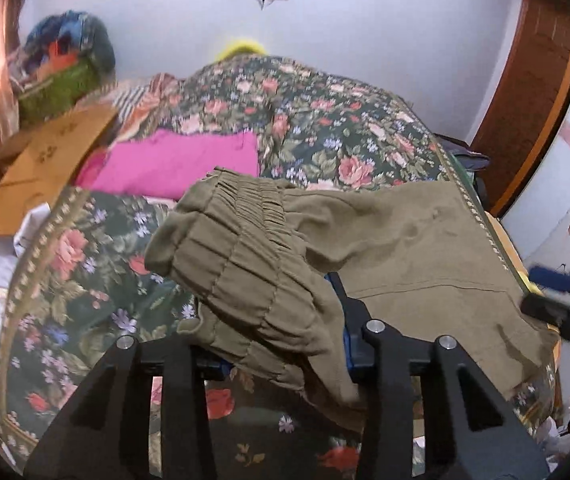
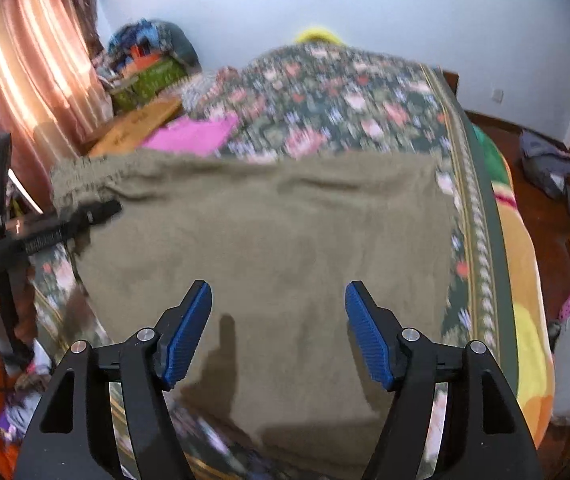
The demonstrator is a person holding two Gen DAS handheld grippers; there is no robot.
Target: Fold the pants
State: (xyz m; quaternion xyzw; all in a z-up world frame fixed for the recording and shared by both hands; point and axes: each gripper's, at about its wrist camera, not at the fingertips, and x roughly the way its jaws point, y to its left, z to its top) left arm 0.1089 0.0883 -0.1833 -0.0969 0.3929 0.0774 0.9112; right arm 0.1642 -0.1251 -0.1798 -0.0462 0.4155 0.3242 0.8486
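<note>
Olive-green pants (image 1: pixel 405 248) lie on the floral bedspread (image 1: pixel 317 120). In the left wrist view their gathered elastic waistband (image 1: pixel 241 256) is lifted and drapes over my left gripper (image 1: pixel 281 356), which is shut on it. In the right wrist view the pants (image 2: pixel 269 240) spread flat across the bed. My right gripper (image 2: pixel 278 332) hovers over them with its blue pads (image 2: pixel 189 332) wide apart and empty. The left gripper (image 2: pixel 85 216) shows at the left, at the waistband (image 2: pixel 81 176). The right gripper (image 1: pixel 557 296) shows at the right edge of the left wrist view.
A pink folded cloth (image 1: pixel 177 164) and a cardboard box (image 1: pixel 45 164) lie at the bed's far left. A colourful bag pile (image 1: pixel 65 68) stands by the curtain (image 2: pixel 25 72). The bed's right edge (image 2: pixel 485 208) drops to a wooden floor with a grey bundle (image 2: pixel 549 164).
</note>
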